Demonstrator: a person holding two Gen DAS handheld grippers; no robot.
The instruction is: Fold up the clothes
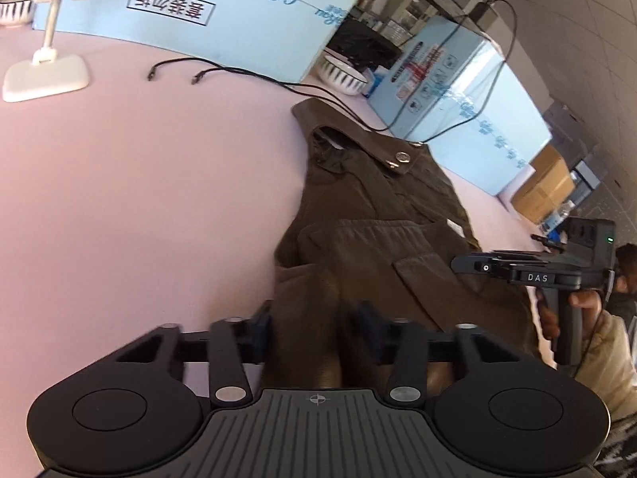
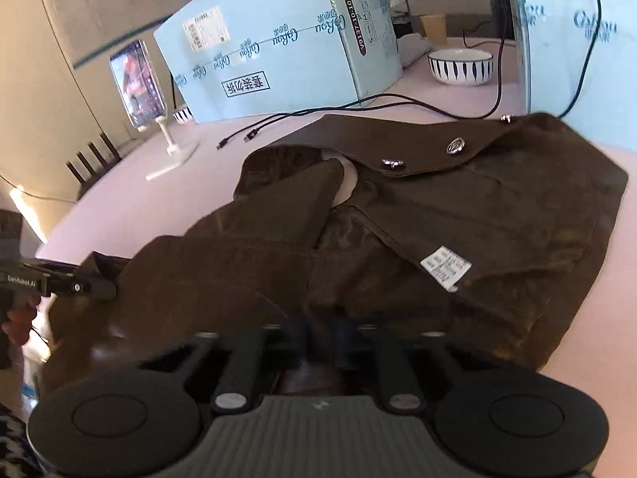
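Both claws pinch the near hem of the brown jacket (image 2: 438, 219), which lies centre frame on the pink surface (image 1: 139, 199): left claw (image 1: 314, 318), right claw (image 2: 318, 330), probably to lift it for a fold.

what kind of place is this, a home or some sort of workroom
Probably a workroom or storeroom set up for recording, not a lived-in home. Light blue shipping cartons crowd the pink table, brown cardboard boxes are stacked beyond it, and a phone on a stand faces the brown jacket.
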